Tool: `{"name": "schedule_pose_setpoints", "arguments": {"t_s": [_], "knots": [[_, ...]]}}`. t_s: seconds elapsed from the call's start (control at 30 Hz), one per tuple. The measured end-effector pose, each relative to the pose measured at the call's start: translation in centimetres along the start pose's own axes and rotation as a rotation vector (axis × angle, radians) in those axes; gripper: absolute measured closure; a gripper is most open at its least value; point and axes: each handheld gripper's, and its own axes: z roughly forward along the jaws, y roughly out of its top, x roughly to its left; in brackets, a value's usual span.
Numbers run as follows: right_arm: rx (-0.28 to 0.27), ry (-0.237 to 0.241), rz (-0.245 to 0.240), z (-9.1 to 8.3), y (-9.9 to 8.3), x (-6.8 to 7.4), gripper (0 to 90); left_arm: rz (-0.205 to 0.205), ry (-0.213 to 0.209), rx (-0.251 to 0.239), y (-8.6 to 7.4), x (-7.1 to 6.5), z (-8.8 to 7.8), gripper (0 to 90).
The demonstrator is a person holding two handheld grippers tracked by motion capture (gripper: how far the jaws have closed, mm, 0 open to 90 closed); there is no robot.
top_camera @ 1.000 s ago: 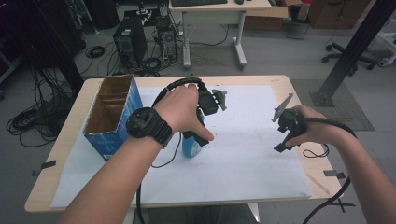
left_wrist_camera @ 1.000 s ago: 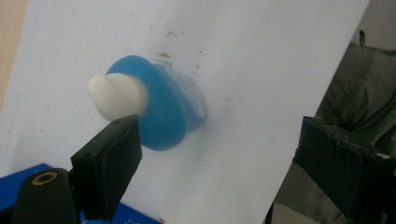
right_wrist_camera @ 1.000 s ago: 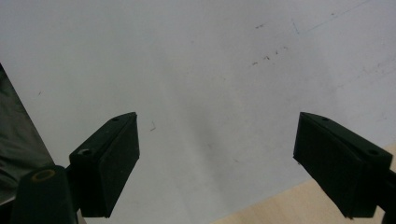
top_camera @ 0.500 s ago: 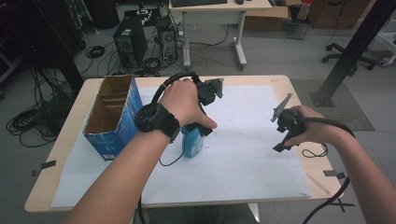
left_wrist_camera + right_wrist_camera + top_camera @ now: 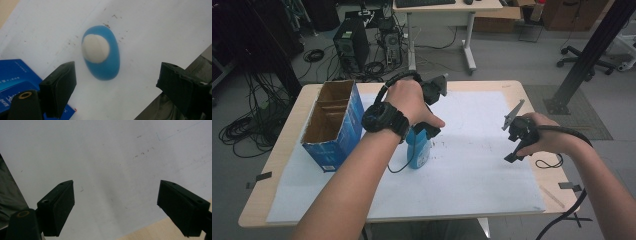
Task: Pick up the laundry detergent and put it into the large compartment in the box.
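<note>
A wooden table (image 5: 517,92) carries a broad white paper sheet (image 5: 472,165), and toward its left side stands an open blue cardboard box (image 5: 334,125) with brown dividers inside. Just right of the box, near the middle of the sheet, a blue bottle (image 5: 418,150) stands upright; from above, in the left gripper view, it (image 5: 102,53) reads as an oval blue body with a round white cap (image 5: 95,48) set toward one end. The left gripper (image 5: 116,80) hangs directly over it with its jaws spread wide, one to either side of the bottle and touching nothing. The right gripper (image 5: 116,202) is held well apart over bare paper at the right, near the table's near edge, its jaws likewise spread and empty. The bottle looks like smooth, thin-walled plastic, probably light and somewhat slippery, and its wall may give a little under pressure. A sound hold would likely be across the narrow width of the oval body, below the shoulder, with the pads flat against the two broad faces; gripping the rounded cap or the long axis risks the bottle twisting or sliding out.
</note>
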Motion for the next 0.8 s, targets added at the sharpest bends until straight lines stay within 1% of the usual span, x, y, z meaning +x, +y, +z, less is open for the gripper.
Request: {"name": "schedule_pose_setpoints", "arguments": {"t_s": [0.07, 0.1, 0.13, 0.17, 0.5, 0.53, 0.6, 0.63, 0.67, 0.73, 0.8], "knots": [[-0.001, 0.0, 0.002, 0.0, 0.0, 0.0, 14.3, -0.014, -0.006, -0.003, 0.2, 0.1, 0.0, 15.3], [-0.001, 0.0, 0.002, -0.1, 0.0, 0.0, 14.2, -0.014, -0.006, -0.003, 0.3, 0.1, 0.0, 15.2], [-0.001, 0.0, 0.001, 0.0, 0.0, 0.0, 14.2, -0.024, -0.008, -0.001, 0.3, 0.1, 0.0, 15.2], [-0.001, 0.0, 0.001, 0.0, 0.0, 0.0, 14.2, -0.024, -0.008, -0.001, 0.3, 0.1, 0.0, 15.2], [0.002, -0.002, 0.002, 0.0, -0.2, 0.0, 14.2, -0.076, -0.015, 0.012, 1.0, 0.7, 0.4, 15.1], [0.001, -0.002, 0.002, 0.0, -0.2, 0.0, 14.3, -0.086, -0.017, 0.016, 1.0, 0.7, 0.5, 15.2], [0.002, -0.002, 0.003, 0.0, -0.3, 0.0, 14.2, -0.092, -0.02, 0.02, 1.1, 0.8, 0.6, 15.0], [0.002, -0.002, 0.003, 0.0, -0.3, 0.0, 14.2, -0.088, -0.021, 0.026, 1.1, 0.8, 0.6, 15.0], [0.004, 0.0, 0.004, 0.0, -0.3, 0.0, 14.2, -0.102, -0.018, 0.022, 1.2, 0.9, 0.7, 15.0], [0.002, -0.001, 0.004, 0.0, -0.3, 0.1, 14.2, -0.107, -0.015, 0.022, 1.2, 0.9, 0.7, 15.1], [0.003, -0.001, 0.001, 0.1, -0.3, 0.1, 14.2, -0.126, -0.014, 0.027, 1.4, 1.0, 0.8, 15.2]]}}
